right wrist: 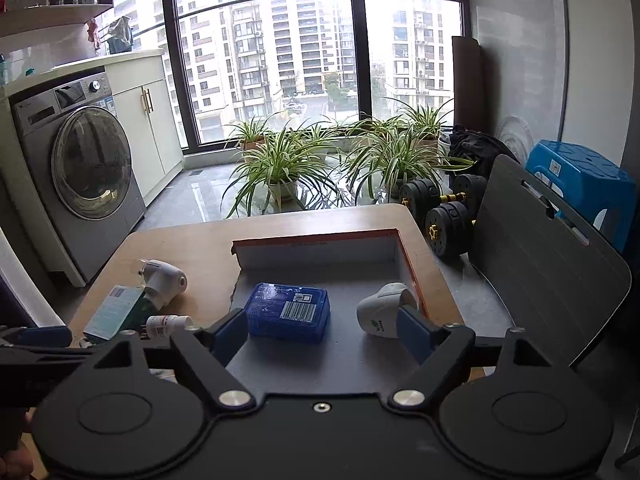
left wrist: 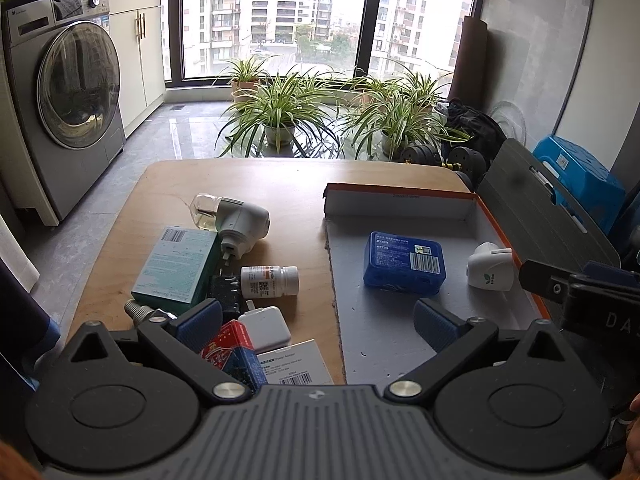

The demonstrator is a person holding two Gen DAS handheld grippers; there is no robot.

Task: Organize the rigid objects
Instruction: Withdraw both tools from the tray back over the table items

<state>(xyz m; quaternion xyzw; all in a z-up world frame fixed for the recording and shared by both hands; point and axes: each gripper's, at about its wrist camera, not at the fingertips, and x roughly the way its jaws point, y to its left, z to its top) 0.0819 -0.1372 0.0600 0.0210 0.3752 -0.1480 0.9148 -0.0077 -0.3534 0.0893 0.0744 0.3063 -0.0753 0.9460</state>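
Watching both grippers, left gripper (left wrist: 316,320) and right gripper (right wrist: 320,334), fingers spread and empty: we risk clipping the white plastic plug-in diffuser (right wrist: 382,310) beside the right fingers, or toppling the red-and-blue carton (left wrist: 236,354).

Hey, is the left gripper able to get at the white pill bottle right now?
Probably yes. The left gripper is open and empty, and the pill bottle lies on its side just ahead, top side clear, though the black adapter sits close beside it.

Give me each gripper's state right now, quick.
Left gripper: open, holding nothing.
Right gripper: open, holding nothing.
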